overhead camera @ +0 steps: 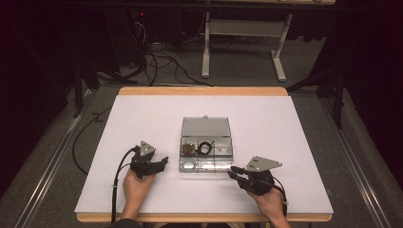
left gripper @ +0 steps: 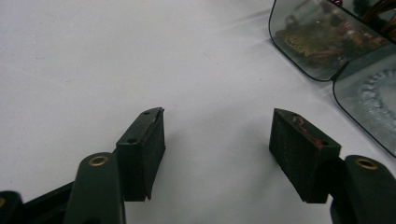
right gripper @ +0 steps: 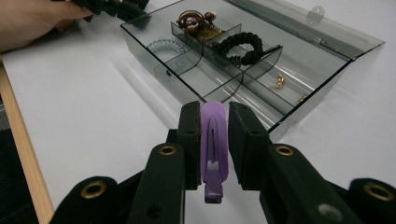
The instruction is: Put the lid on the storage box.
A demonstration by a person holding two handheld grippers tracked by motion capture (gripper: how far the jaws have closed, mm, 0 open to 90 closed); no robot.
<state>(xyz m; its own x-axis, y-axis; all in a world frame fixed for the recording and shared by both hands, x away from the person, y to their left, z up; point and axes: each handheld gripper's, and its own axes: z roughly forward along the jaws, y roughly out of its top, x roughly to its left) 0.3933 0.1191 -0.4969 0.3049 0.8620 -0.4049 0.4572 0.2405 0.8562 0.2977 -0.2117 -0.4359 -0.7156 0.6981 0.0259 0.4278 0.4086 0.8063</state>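
Purple hair clip sits clamped in the right tool, aimed at the open organizer box; left tool, at 9 o'clock, gapes empty.

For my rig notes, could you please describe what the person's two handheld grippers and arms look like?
Both the left gripper and the right gripper are black, with brass-ringed holes, ribbed jaw pads, a grey three-cornered top plate and a trailing black cable. The hands are bare, with no gloves.

I see a purple clip, black jaws, a smoky grey box holding a black braided band, perhaps gold trinkets.
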